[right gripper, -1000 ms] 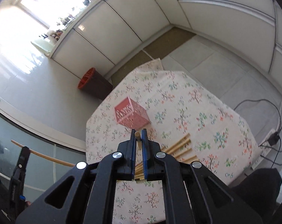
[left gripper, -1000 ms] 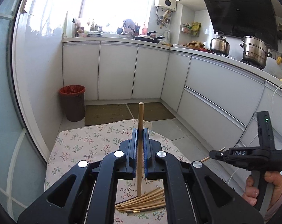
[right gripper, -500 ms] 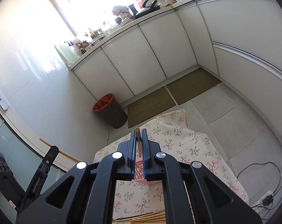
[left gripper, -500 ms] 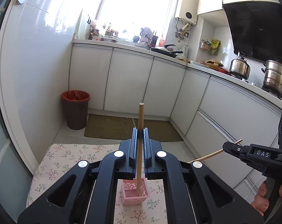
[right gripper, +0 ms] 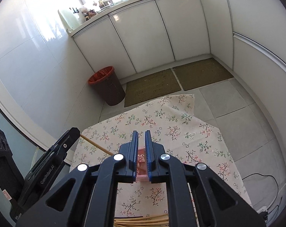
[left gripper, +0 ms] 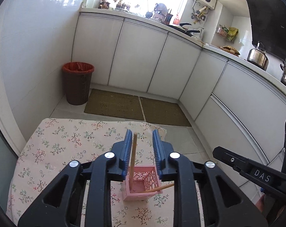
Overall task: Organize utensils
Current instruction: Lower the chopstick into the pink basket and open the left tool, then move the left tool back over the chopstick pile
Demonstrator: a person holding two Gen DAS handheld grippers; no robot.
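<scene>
Left gripper [left gripper: 142,147] has just opened wide around an upright chopstick [left gripper: 133,158] standing in the pink basket [left gripper: 143,186]; right gripper [right gripper: 141,147], just parted narrowly and empty, hides most of the basket, with a chopstick pile [right gripper: 143,222] cut off at six o'clock.

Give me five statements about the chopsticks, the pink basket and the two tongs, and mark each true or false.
1. The left tongs stand open, a chopstick loose between their pads, its lower end in the pink basket. True; they have just been opening.
2. A second chopstick leans over the basket's rim. True.
3. The basket is blue. False: it is pink.
4. The right tongs clamp a chopstick. False: nothing shows between their pads, which are slightly apart and have just been opening.
5. The remaining chopsticks lie on the floor. False: they lie on the floral tablecloth.
</scene>
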